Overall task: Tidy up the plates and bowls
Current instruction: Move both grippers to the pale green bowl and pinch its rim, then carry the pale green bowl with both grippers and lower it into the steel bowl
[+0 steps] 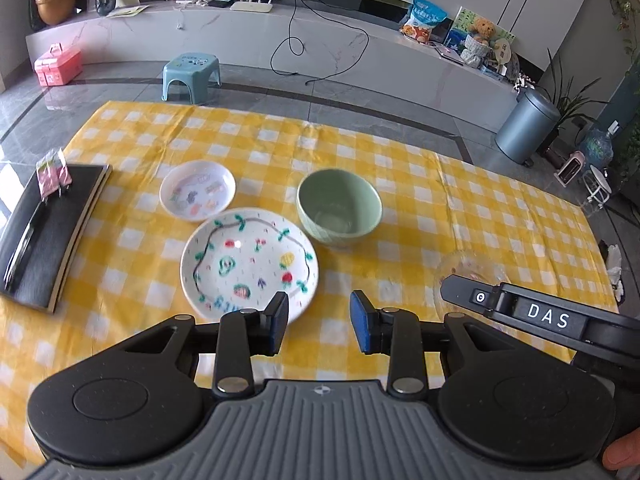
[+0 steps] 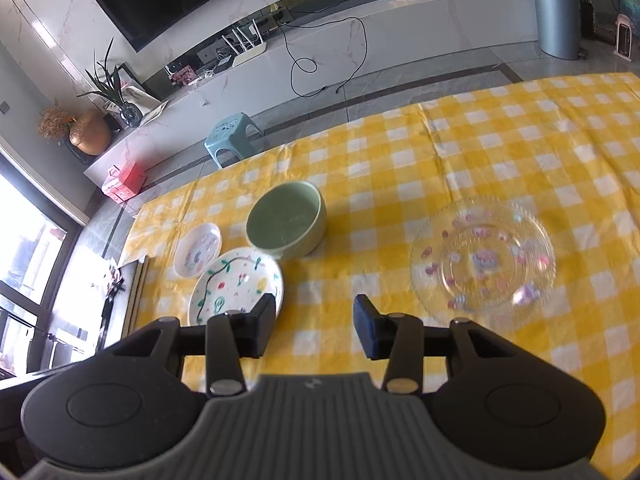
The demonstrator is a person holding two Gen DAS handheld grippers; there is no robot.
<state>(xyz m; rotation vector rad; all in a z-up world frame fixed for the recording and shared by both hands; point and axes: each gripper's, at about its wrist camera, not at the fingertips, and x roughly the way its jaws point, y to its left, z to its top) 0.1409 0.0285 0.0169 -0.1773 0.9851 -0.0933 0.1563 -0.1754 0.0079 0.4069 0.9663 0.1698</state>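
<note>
On the yellow checked tablecloth (image 1: 400, 168) lie a large white plate painted with fruit (image 1: 248, 260), a small white patterned plate (image 1: 197, 195) behind it, and a pale green bowl (image 1: 339, 208) to their right. A clear glass plate with pink flowers (image 2: 482, 258) lies apart on the right. In the right wrist view the green bowl (image 2: 286, 220), painted plate (image 2: 236, 284) and small plate (image 2: 198, 249) sit to the left. My left gripper (image 1: 319, 322) hovers open just in front of the painted plate, empty. My right gripper (image 2: 316, 326) is open and empty, between the painted plate and the glass plate.
A black book-like slab (image 1: 48, 232) with a pink packet (image 1: 54, 178) lies at the table's left edge. The right gripper's black body (image 1: 548, 316) crosses over the glass plate (image 1: 468, 268). A blue stool (image 1: 192, 74) and a grey bin (image 1: 526, 128) stand on the floor beyond.
</note>
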